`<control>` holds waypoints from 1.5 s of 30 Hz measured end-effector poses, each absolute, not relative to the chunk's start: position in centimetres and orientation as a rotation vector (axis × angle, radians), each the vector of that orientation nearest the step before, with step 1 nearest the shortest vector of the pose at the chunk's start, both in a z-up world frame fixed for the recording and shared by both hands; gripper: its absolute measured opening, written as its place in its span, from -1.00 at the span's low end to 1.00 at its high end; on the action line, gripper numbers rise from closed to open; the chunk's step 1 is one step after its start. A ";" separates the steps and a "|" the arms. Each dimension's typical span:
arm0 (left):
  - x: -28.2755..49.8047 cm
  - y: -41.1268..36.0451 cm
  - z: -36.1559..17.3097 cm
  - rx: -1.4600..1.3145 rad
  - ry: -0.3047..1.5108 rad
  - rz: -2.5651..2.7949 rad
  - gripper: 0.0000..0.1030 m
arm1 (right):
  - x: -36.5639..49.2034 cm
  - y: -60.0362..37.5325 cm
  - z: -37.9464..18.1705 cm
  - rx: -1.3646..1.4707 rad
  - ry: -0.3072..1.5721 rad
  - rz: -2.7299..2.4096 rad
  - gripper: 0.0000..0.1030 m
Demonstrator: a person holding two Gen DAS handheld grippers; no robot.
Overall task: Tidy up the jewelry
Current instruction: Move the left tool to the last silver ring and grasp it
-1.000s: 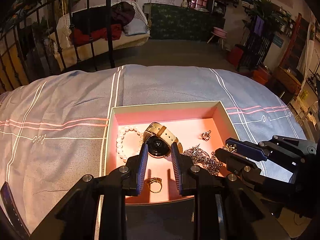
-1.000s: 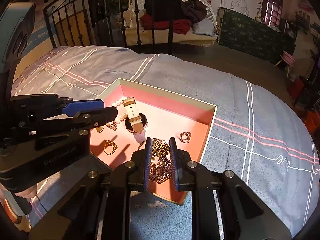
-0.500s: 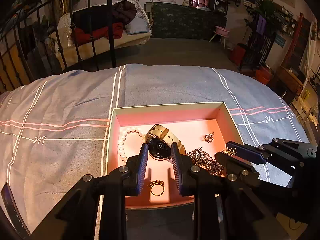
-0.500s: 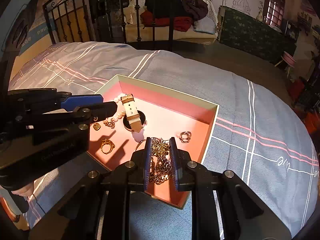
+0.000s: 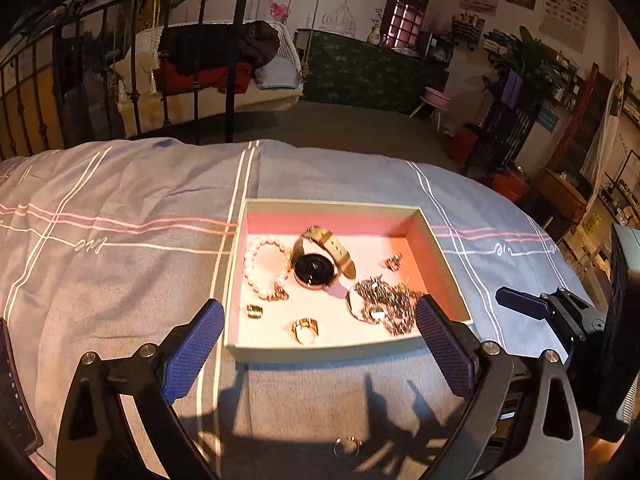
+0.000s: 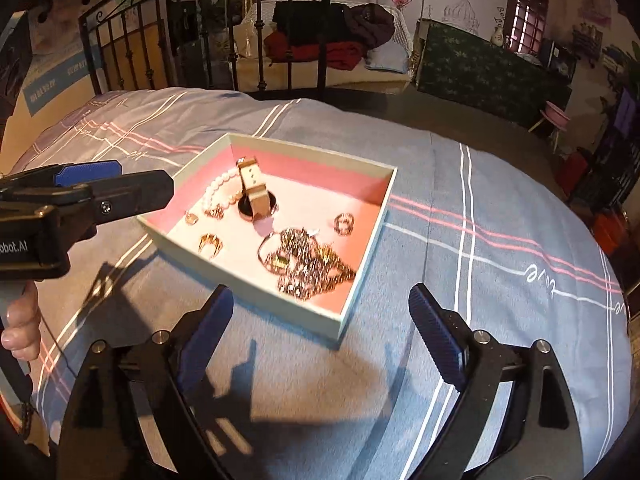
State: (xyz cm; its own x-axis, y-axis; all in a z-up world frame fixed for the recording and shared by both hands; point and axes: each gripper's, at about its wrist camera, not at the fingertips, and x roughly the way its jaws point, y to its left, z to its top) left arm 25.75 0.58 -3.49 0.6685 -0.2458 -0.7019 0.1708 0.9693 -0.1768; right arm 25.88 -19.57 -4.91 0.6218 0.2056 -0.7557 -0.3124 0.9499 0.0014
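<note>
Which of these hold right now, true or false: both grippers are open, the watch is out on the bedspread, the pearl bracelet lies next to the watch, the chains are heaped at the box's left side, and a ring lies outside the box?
1. Both grippers are open. True: the left gripper and right gripper have fingers spread wide, holding nothing.
2. The watch lies on the bedspread. False: it is inside the pink-lined box.
3. The pearl bracelet lies beside the watch. True.
4. The chain pile sits at the box's left side. False: it is at the right.
5. A small ring lies outside the box. True.
</note>
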 end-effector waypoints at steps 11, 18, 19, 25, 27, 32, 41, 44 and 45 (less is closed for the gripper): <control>21.5 -3.3 -8.4 -0.001 0.927 -0.327 0.83 | 18.9 -19.7 -9.7 -0.160 0.982 0.304 0.73; 21.3 -4.7 -9.7 0.064 0.954 -0.349 0.56 | 18.5 -20.5 -9.5 -0.129 0.991 0.295 0.73; 21.2 -4.7 -10.0 0.065 0.965 -0.358 0.49 | 18.5 -20.4 -9.5 -0.133 0.989 0.297 0.73; 20.7 -3.0 -11.1 0.026 0.957 -0.372 0.00 | 18.0 -19.7 -9.5 -0.151 0.994 0.326 0.73; 20.8 -2.5 -11.1 -0.001 0.959 -0.390 -0.02 | 18.0 -19.5 -9.5 -0.149 0.997 0.337 0.73; 20.6 -2.4 -10.9 -0.001 0.959 -0.391 -0.02 | 17.9 -19.1 -9.5 -0.153 0.996 0.349 0.73; 19.7 -2.1 -10.7 0.037 0.945 -0.391 -0.19 | 18.0 -19.0 -9.5 -0.152 0.999 0.355 0.73; 20.1 -1.7 -10.8 0.014 0.951 -0.398 -0.22 | 18.1 -18.7 -9.5 -0.151 1.000 0.363 0.73; 20.1 -1.7 -10.8 0.010 0.951 -0.399 -0.24 | 18.2 -18.6 -9.5 -0.153 1.001 0.367 0.73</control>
State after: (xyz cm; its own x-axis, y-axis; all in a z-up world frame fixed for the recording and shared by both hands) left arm 20.15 -1.68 -10.77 0.5137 -0.3274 -0.7930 0.3362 0.9272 -0.1650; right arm 18.18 -18.60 -9.46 0.4849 0.2306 -0.8436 -0.3690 0.9285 0.0416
